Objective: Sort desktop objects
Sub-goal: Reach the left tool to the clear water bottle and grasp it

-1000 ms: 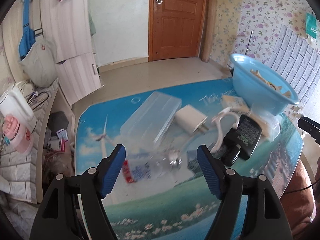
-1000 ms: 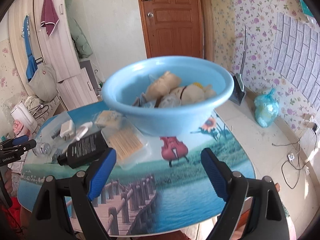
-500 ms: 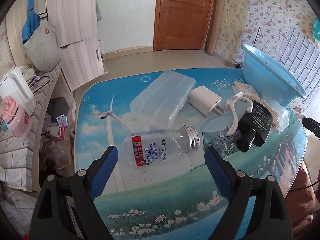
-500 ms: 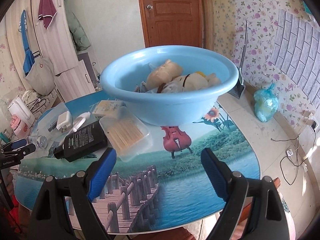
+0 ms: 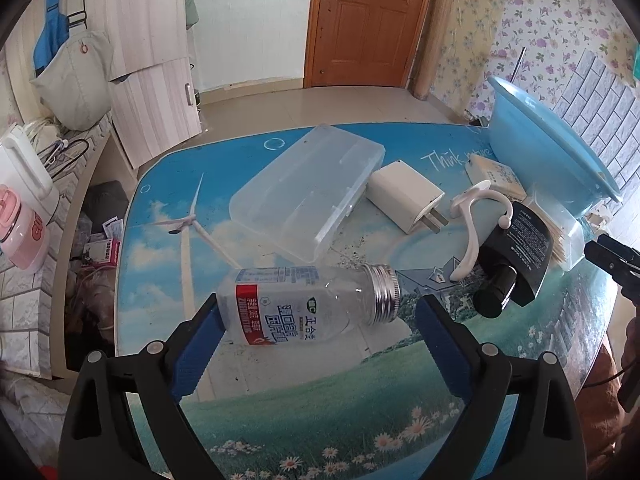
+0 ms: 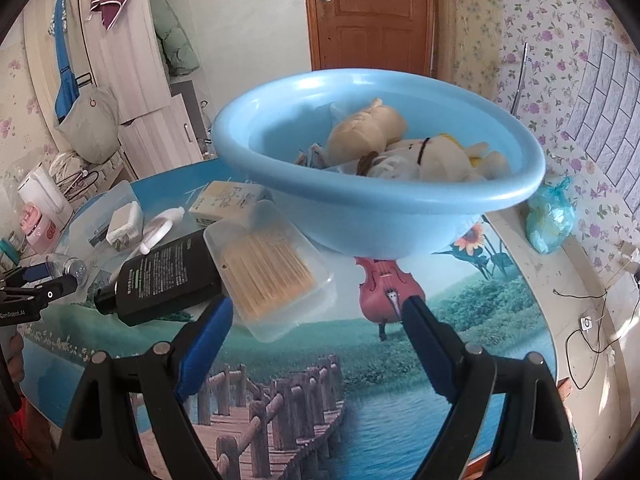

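A clear bottle [image 5: 304,304] with a red label and a silver cap lies on its side on the picture-printed table [image 5: 320,412]. My left gripper [image 5: 316,336] is open around its near side, without touching it. In the right wrist view a blue basin [image 6: 376,184] holds soft toys [image 6: 400,148]. A clear box of cotton swabs [image 6: 268,272] and a black tube [image 6: 168,276] lie in front of it. My right gripper [image 6: 316,344] hangs open just short of the swab box, with nothing held.
A clear plastic case [image 5: 308,188], a white charger plug [image 5: 404,196], a white hook [image 5: 476,224] and a small cream box [image 5: 496,172] lie across the table. A cabinet [image 5: 152,80] and a door [image 5: 364,20] stand behind. A blue bag [image 6: 552,216] sits on the floor.
My left gripper pulled back, then came low and close around the bottle. My right gripper moved nearer to the swab box and the basin.
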`<move>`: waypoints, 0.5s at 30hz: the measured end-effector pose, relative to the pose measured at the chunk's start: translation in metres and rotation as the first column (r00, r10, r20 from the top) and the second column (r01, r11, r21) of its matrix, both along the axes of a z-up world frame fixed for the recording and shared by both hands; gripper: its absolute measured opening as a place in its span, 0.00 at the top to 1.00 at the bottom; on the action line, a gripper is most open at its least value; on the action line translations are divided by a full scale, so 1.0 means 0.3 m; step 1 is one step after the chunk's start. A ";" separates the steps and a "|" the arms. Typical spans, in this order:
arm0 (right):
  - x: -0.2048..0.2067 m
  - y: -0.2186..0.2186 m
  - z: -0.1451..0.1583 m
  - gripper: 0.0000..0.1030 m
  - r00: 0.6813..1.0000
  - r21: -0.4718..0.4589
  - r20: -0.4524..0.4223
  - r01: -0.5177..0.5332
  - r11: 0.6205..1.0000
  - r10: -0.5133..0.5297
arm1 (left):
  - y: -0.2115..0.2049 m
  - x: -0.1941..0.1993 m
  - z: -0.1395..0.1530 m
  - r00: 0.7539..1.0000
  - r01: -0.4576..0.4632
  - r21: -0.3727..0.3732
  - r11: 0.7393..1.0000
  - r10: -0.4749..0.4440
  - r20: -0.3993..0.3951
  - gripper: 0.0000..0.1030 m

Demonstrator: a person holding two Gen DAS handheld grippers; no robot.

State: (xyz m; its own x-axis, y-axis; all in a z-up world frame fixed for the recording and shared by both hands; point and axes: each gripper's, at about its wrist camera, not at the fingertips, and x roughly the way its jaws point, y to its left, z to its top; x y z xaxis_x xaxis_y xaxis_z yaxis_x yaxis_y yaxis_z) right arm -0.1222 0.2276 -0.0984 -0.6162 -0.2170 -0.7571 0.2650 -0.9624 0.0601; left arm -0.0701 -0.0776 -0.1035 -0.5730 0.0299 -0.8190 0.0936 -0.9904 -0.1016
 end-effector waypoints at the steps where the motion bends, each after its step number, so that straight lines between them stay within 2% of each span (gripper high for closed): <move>1: -0.007 -0.006 -0.006 0.15 1.000 0.001 0.005 -0.006 1.000 0.006 | -0.002 -0.005 -0.004 1.000 0.000 0.000 1.000 0.000 0.004 0.08; 6: -0.036 -0.025 -0.019 0.15 1.000 -0.007 0.015 -0.028 1.000 0.028 | -0.002 -0.022 -0.018 1.000 -0.005 -0.003 1.000 0.005 0.018 0.08; 9: -0.053 -0.025 -0.030 0.17 0.999 -0.046 0.037 -0.028 0.999 0.030 | -0.006 -0.028 -0.021 1.000 -0.006 0.002 1.000 0.006 0.018 0.08; 11: -0.052 -0.032 -0.032 0.22 0.998 -0.053 0.039 -0.045 0.998 0.047 | -0.010 -0.029 -0.021 1.000 -0.003 0.007 1.000 0.003 0.014 0.08; 13: -0.046 -0.042 -0.035 0.34 0.997 -0.055 0.040 -0.067 0.996 0.069 | -0.014 -0.022 -0.015 1.000 -0.001 0.008 1.000 0.001 0.000 0.09; 15: -0.038 -0.049 -0.036 0.35 0.996 -0.043 0.038 -0.074 0.996 0.076 | -0.013 -0.016 -0.007 1.000 0.005 0.005 1.000 -0.005 -0.011 0.14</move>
